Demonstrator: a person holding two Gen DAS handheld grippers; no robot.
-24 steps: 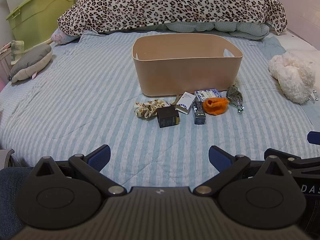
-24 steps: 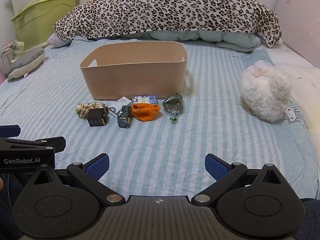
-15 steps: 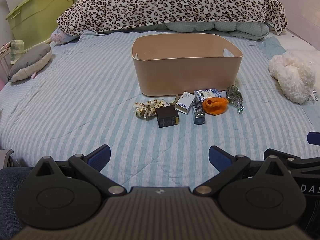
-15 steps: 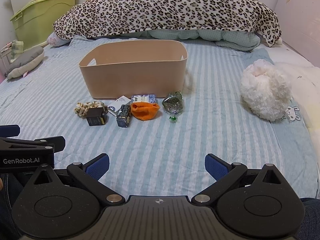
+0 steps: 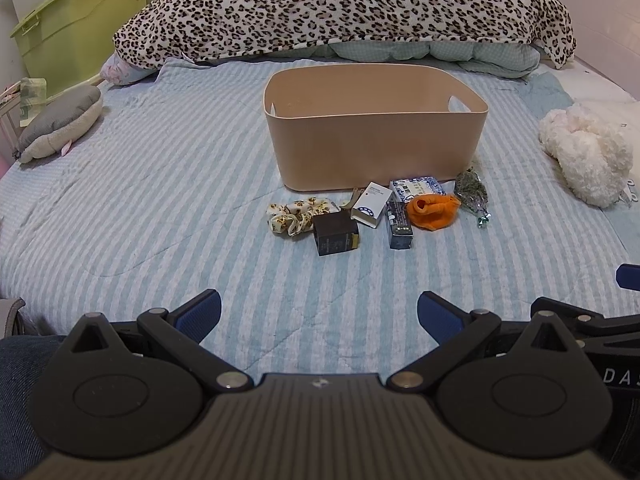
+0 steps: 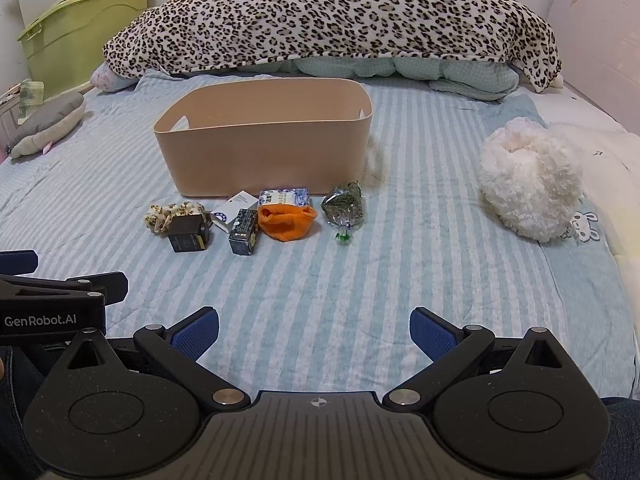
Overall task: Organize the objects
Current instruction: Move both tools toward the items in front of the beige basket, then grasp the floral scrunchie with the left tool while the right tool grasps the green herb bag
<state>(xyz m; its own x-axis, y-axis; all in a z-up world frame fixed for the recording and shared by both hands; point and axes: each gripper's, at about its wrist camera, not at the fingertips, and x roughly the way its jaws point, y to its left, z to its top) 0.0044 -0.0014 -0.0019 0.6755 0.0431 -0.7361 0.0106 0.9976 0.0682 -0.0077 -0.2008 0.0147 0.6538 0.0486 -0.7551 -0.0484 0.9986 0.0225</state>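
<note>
A tan oval bin (image 5: 376, 148) (image 6: 264, 156) stands on the striped bed. In front of it lie a patterned scrunchie (image 5: 298, 214), a dark box (image 5: 335, 234), a white box (image 5: 371, 204), a dark blue box (image 5: 398, 224), a blue-white packet (image 5: 418, 187), an orange cloth (image 5: 433, 210) (image 6: 286, 220) and a green clear bag (image 5: 471, 191) (image 6: 346, 206). My left gripper (image 5: 319, 312) and right gripper (image 6: 314, 330) are both open and empty, low over the bed's near edge, well short of the items.
A leopard-print duvet (image 5: 340, 8) is piled at the back. A white fluffy toy (image 6: 528, 192) lies at the right, a grey plush (image 5: 60, 124) at the left, green storage boxes (image 5: 80, 28) at far left. The left gripper's body shows in the right wrist view (image 6: 52, 300).
Both views have shifted very slightly; the objects have not moved and both grippers stay open.
</note>
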